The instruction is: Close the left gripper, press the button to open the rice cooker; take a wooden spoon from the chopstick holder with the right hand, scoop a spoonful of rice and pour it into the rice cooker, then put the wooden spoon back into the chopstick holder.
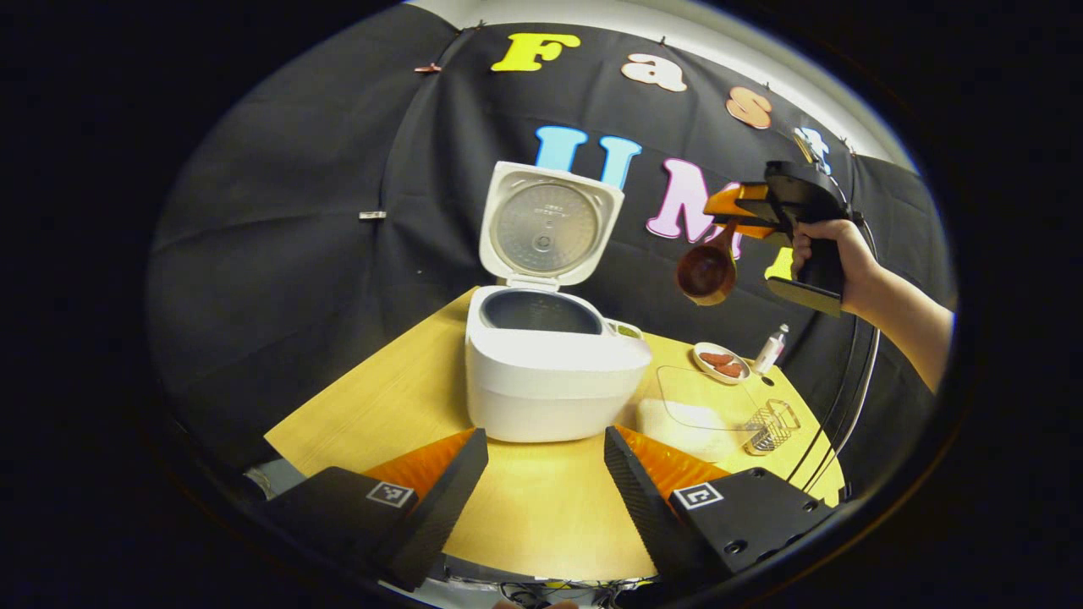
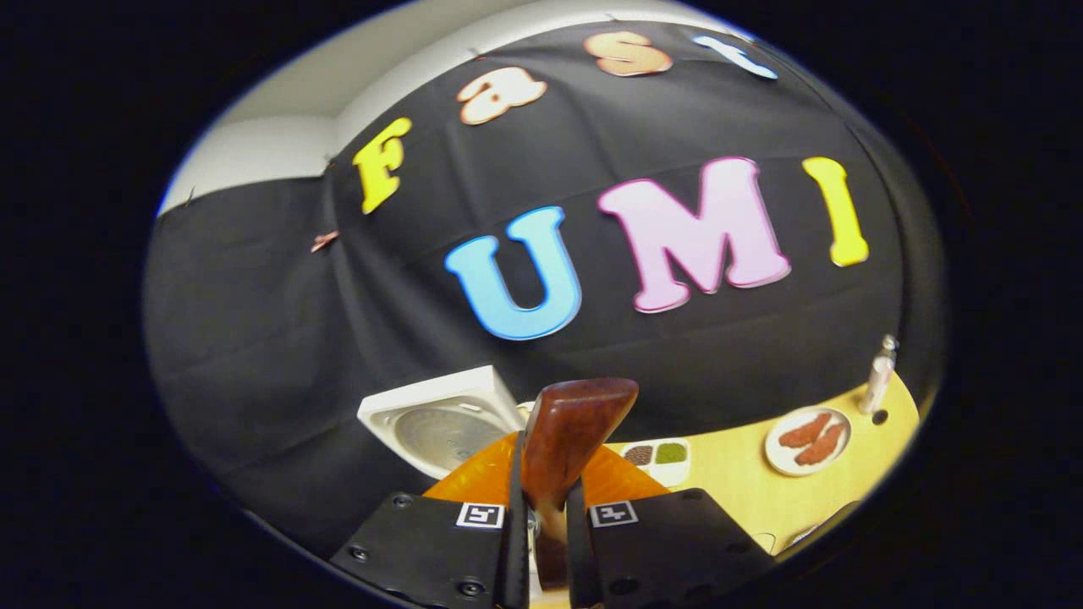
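Rice cooker [image 1: 550,372] stands open mid-table; right tool [image 2: 541,516], clamped on the wooden spoon [image 2: 563,444], should lower level toward the rice near the right edge, while the left tool [image 1: 541,474] gapes empty.

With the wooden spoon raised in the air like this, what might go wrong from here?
The right gripper pinches the wooden spoon by its handle alone, so it may twist or slip. The spoon hangs beside the rice cooker, not over its pot; tipped early, any contents would land on the table.
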